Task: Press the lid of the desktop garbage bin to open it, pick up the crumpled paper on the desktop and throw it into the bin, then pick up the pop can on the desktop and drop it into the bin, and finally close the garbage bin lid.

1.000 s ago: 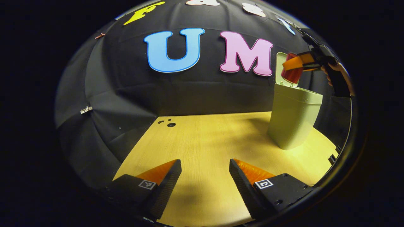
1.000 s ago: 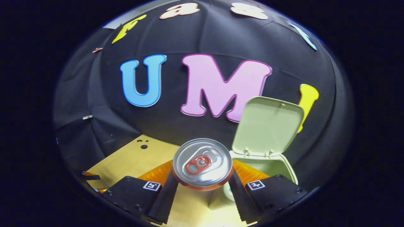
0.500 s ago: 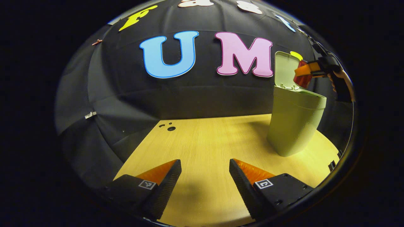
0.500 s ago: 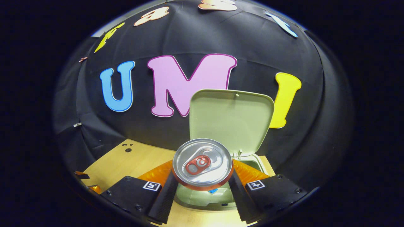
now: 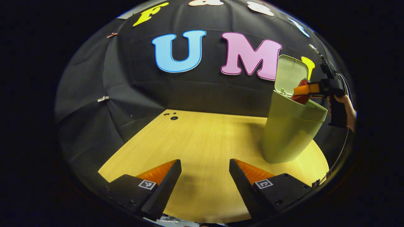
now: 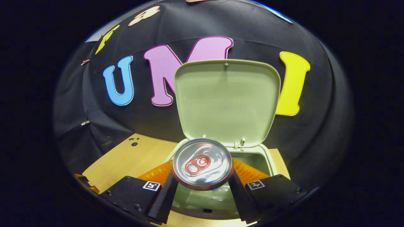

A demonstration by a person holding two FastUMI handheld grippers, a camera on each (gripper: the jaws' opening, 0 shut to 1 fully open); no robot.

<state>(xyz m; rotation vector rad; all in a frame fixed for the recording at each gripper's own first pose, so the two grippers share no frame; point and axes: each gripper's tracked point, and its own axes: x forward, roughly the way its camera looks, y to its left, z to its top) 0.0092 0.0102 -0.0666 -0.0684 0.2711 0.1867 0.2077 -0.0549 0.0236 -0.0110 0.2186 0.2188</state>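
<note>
**Right gripper holds can over open bin, drop pending**

Right gripper [image 6: 202, 183] is clamped on the can [image 6: 202, 163], both fingers pressing its sides, top end facing the camera. In the left gripper view the can [image 5: 300, 96] sits at the bin's mouth, partly below the rim. The bin [image 5: 290, 132] stands on the table [image 5: 202, 142] with its lid [image 6: 226, 101] up behind the opening.

To do it well: keep the can centred over the opening, clear of the rim, then spread the fingers wide so it falls straight in. Closing the lid comes after.

In the way: the upright lid just beyond the can; bumping it could tip it shut. A bit of blue shows inside the bin, too hidden to tell what.

Left gripper [image 5: 205, 176] hangs low over the table, fingers wide apart, holding nothing, well apart from the bin.
</note>
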